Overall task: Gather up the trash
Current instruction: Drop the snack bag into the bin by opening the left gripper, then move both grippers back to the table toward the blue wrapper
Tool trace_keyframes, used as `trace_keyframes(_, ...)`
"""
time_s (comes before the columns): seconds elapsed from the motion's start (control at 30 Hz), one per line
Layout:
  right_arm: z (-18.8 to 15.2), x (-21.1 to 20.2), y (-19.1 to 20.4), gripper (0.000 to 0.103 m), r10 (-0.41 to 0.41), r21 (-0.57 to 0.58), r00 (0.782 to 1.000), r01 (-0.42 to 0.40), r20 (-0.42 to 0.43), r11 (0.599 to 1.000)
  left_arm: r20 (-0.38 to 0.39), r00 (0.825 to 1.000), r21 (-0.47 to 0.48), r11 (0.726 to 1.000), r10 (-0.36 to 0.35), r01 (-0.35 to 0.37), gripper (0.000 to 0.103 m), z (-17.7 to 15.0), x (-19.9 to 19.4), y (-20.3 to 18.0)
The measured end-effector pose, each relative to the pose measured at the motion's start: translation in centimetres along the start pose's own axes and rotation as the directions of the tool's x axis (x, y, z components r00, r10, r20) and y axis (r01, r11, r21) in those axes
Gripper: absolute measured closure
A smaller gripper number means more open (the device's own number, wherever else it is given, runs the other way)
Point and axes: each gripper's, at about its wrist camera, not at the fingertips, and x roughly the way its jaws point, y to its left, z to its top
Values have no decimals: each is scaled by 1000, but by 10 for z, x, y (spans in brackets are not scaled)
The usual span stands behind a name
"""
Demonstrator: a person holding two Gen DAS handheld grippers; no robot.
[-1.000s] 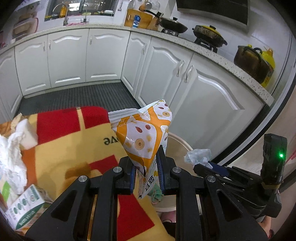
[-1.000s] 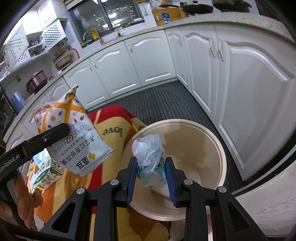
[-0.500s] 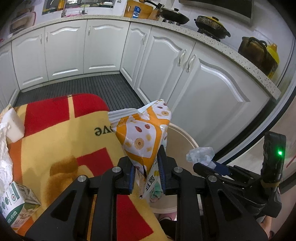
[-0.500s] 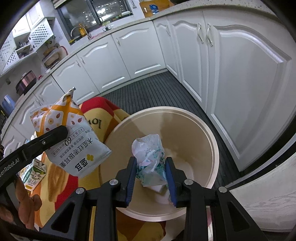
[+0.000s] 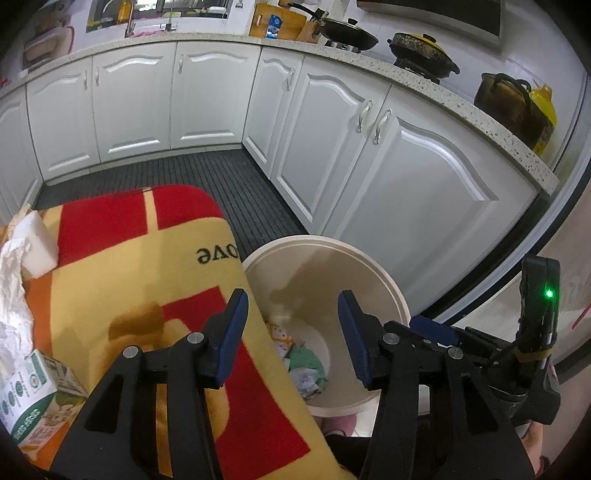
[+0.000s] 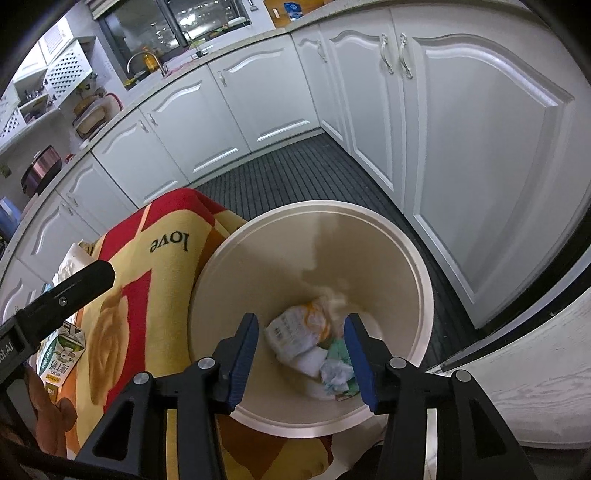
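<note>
While both tongs, the left gripper (image 5: pixel 291 332) and right gripper (image 6: pixel 301 349), have just been opening and now gape empty, the snack bag (image 6: pixel 297 334) lies inside the bin (image 6: pixel 406 254), so lift clear before fetching the carton (image 5: pixel 27 398).

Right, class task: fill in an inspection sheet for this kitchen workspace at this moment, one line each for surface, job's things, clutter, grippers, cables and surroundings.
Surface: red and yellow blanket printed "love", covering the work surface.
Job's things: beige trash bin on the floor beside the blanket; orange-and-white snack bag and crumpled wrappers lie at its bottom.
Clutter: green-and-white carton and crumpled white paper on the blanket.
Grippers: left gripper and right gripper, both over the bin, jaws just opened, nothing between them.
Cables: nothing seen.
Surroundings: white cabinets, dark slatted floor, black pan and yellow-lidded pot on the counter.
</note>
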Motion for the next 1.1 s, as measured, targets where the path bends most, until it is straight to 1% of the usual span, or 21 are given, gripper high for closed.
trace_keyframes(0.27,-3,-4,16,57,11,-27,1000,-11,2,1000,21,999,0,1000,24,-24,54,-2,-16,6)
trace_keyframes(0.47,-4,-8,29,56,17,-51,1000,-16,12,999,29,998,-16,999,50,-49,54,-6,-30,19)
trace_keyframes(0.53,-4,-11,32,55,19,-59,1000,-18,16,998,33,998,-23,998,61,-61,54,-7,-36,24)
trace_keyframes(0.6,-4,-12,37,48,24,-67,1000,-23,19,997,39,996,-27,997,74,-73,54,-8,-42,29)
trace_keyframes(0.63,-4,-14,40,47,29,-73,999,-28,22,997,42,996,-30,996,83,-82,54,-8,-46,32)
trace_keyframes(0.93,-2,-19,79,46,69,-131,997,-64,31,989,55,988,-63,988,143,-139,49,-12,-71,59)
trace_keyframes(1.1,0,-19,102,43,94,-164,995,-88,31,982,63,981,-89,981,181,-175,48,-15,-87,78)
